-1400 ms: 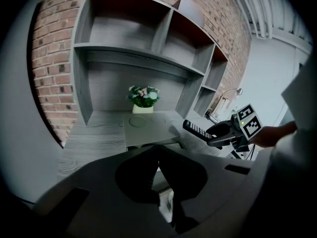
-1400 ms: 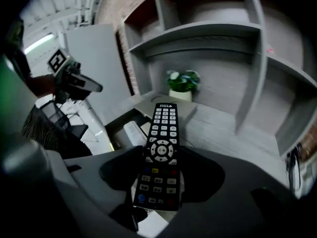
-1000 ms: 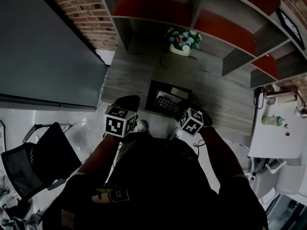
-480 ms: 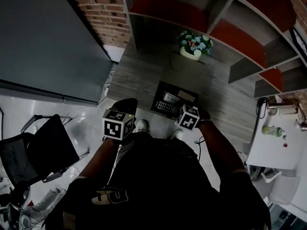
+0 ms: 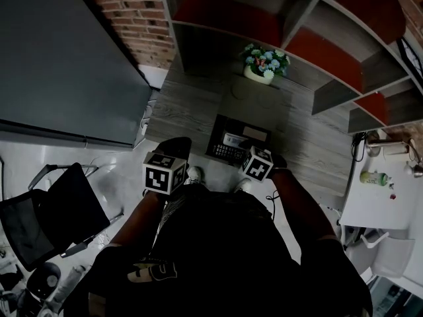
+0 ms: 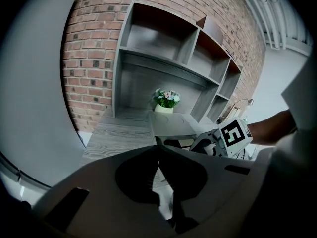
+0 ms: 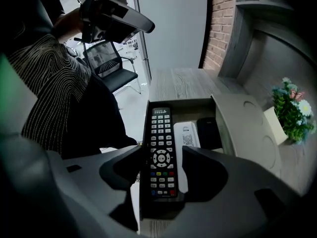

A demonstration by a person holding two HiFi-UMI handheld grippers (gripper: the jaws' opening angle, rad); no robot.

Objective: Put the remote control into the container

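Note:
The black remote control (image 7: 162, 152) lies lengthwise in the dark open container (image 7: 218, 118), along its left wall. My right gripper (image 7: 163, 155) is directly over it, one jaw on each side. A thin gap shows beside each jaw, so it is open. In the head view the right gripper (image 5: 246, 162) is at the container's (image 5: 218, 125) near edge, with the remote control (image 5: 230, 154) just ahead of it. My left gripper (image 6: 158, 165) is shut on nothing, held left of the container (image 6: 171, 143) and short of the desk edge.
A white device (image 7: 186, 133) and a black one (image 7: 209, 131) lie in the container beside the remote. A flower pot (image 5: 263, 63) stands at the back of the grey desk (image 5: 185, 107) under wall shelves. An office chair (image 5: 46, 213) stands on the floor to the left.
The right gripper has moved a little forward and down to the container's near edge. The remote now sits lower in the container. The left gripper has hardly moved.

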